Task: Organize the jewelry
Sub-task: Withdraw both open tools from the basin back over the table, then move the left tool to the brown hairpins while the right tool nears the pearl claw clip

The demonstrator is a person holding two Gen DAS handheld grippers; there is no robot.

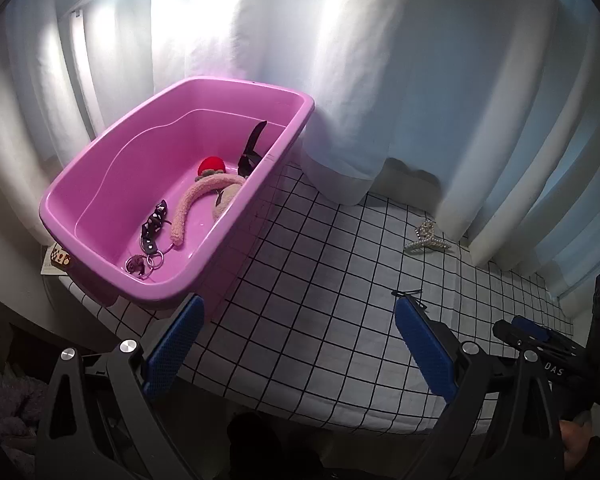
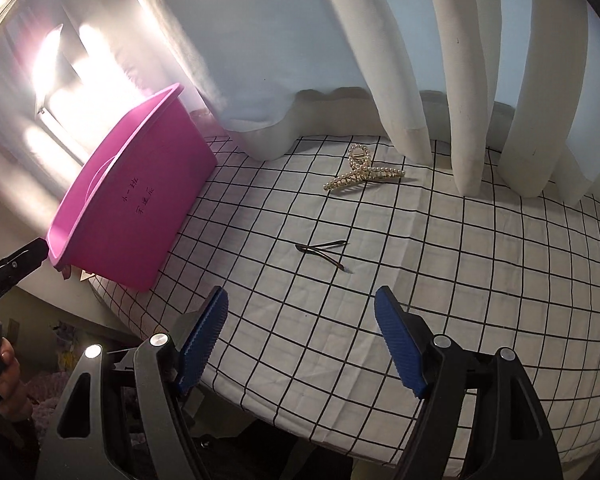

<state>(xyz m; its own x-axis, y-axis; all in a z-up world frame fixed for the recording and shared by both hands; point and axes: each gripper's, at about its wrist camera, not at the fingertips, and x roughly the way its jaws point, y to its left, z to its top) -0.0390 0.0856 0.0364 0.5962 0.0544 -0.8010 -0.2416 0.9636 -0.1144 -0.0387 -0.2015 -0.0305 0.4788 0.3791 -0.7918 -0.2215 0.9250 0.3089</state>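
Note:
A pink plastic tub [image 1: 100, 184] stands on the left of the checked cloth; it also shows in the right wrist view [image 2: 140, 184]. In it lie a fuzzy pink headband [image 1: 188, 208], a red pompom [image 1: 211, 165], a black bow [image 1: 252, 148], a studded black strap [image 1: 153, 226] and key rings [image 1: 148, 262]. A pearl claw clip [image 2: 362, 174] and a thin dark hairpin [image 2: 322, 254] lie on the cloth. My left gripper [image 1: 296, 320] is open and empty beside the tub. My right gripper [image 2: 300, 312] is open and empty, just in front of the hairpin.
White curtains [image 2: 440, 60] hang down to the cloth along the back. The black-and-white checked cloth [image 2: 480, 300] covers the table, whose front edge is near the grippers. A small card [image 1: 58, 258] lies under the tub's left corner.

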